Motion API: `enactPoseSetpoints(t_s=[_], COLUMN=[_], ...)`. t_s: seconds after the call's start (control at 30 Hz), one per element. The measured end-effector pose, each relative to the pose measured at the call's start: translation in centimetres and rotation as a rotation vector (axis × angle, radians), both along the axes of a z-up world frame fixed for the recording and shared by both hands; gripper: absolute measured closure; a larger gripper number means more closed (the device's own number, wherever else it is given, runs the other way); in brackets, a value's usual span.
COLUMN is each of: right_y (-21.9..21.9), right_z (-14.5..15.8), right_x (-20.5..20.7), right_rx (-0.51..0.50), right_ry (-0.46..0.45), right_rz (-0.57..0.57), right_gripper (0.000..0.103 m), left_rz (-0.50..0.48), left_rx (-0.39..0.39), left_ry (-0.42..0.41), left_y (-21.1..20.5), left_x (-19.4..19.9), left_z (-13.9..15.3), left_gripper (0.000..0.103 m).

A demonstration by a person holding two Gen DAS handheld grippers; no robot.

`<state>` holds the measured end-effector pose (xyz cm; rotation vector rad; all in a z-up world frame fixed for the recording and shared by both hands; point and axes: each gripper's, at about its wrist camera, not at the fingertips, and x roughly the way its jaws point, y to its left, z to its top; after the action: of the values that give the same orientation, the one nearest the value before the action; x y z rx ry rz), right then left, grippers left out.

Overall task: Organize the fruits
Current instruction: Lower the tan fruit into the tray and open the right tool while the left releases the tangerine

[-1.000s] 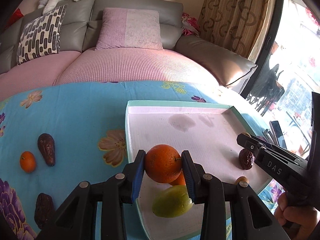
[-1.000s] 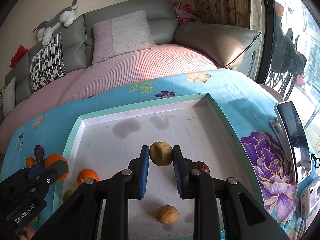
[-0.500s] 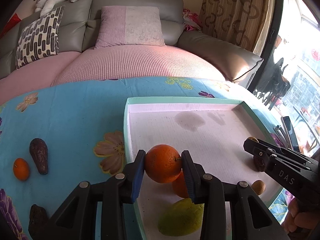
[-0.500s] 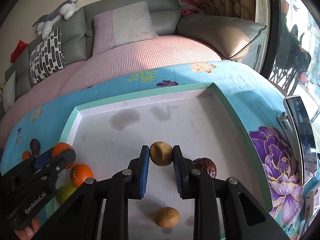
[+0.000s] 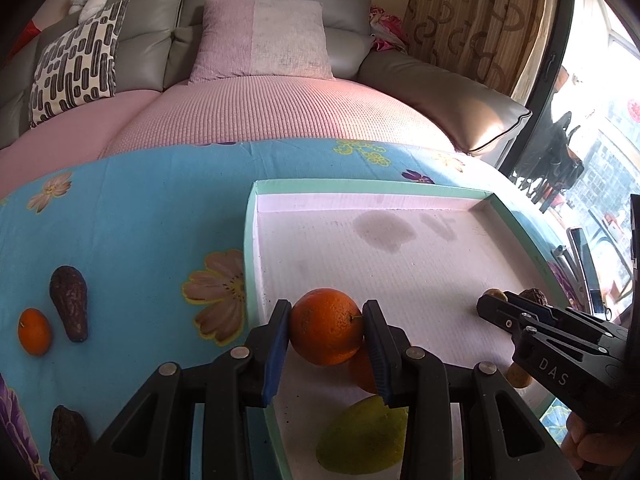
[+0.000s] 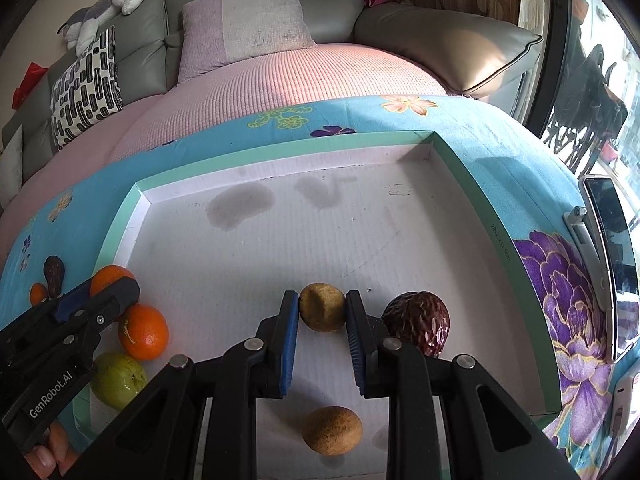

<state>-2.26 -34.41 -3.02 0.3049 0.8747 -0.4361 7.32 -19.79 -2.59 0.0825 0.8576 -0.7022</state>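
My left gripper [image 5: 325, 330] is shut on an orange [image 5: 326, 326], held over the near left part of the white tray [image 5: 250, 232]. Under it lie a second orange [image 5: 362, 370] and a green fruit [image 5: 362, 438]. My right gripper [image 6: 322, 312] is shut on a small brown round fruit [image 6: 321, 307] low over the tray floor [image 6: 240, 264]. A wrinkled dark red fruit [image 6: 418, 326] lies just right of that gripper, and another brown round fruit [image 6: 331, 430] lies below it. The left gripper's side [image 6: 60, 344] shows at the tray's left in the right wrist view.
On the blue flowered cloth [image 5: 140, 220] left of the tray lie a small orange [image 5: 34, 331] and two dark wrinkled fruits [image 5: 70, 308] [image 5: 68, 438]. A phone on a stand [image 6: 610, 256] is right of the tray. A pink and grey sofa [image 5: 256, 92] runs behind the table.
Both grippers have moved forward over the tray while holding their fruits. The right gripper has come lower, beside the dark red fruit.
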Motion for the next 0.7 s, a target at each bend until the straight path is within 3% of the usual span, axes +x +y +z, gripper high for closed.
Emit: enactPoseSetpoints(t_s=[0.7], right_y=[0.17], right_z=[-0.03], right_x=[0.24], right_rx=[-0.010], right_ry=[0.018], right_rz=[0.002], right_gripper=[0.078], left_rz=[-0.003], left_rx=[0.004], left_ry=[0.013], left_y=[-0.13], left_x=[0.17], left_z=[0.01], left_gripper=[0.062])
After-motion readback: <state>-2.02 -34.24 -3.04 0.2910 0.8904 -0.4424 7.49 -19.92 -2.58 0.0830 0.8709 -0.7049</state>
